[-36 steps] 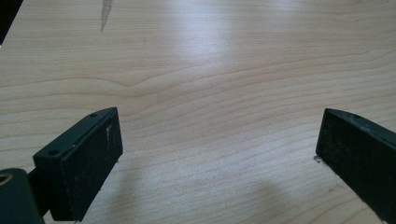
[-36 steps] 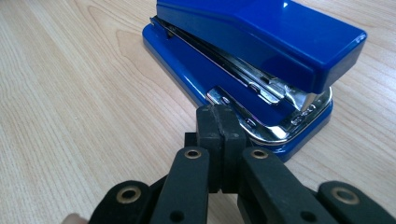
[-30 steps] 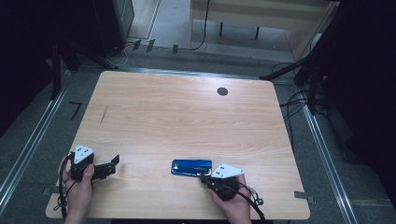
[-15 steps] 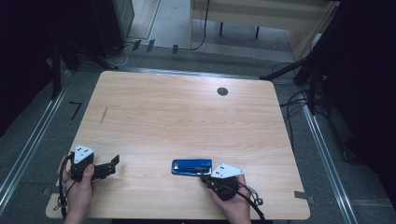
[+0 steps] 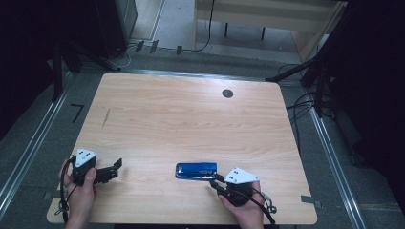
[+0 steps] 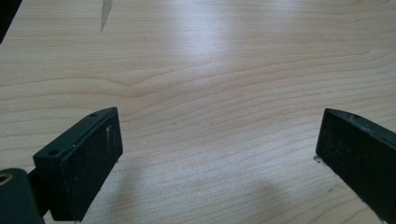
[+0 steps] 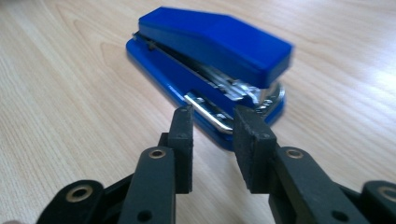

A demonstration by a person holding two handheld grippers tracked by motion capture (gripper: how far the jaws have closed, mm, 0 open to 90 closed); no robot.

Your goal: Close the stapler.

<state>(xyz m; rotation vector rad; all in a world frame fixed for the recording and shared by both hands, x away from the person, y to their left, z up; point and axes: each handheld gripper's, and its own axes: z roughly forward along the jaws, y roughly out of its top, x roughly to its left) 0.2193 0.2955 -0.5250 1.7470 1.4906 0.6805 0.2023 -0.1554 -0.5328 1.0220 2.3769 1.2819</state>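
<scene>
The worktop is pale wood with a dark round grommet near its far right corner and a dark streak towards its left edge. A blue stapler lies flat near the near edge, right of centre, lengthwise along that edge. The right claw sits at the stapler's right end; in the right gripper view the right claw has just been opening, its jaws a narrow gap apart just short of the stapler's metal front end, holding nothing. The left claw rests near the near left corner, jaws wide apart over bare wood, empty.
</scene>
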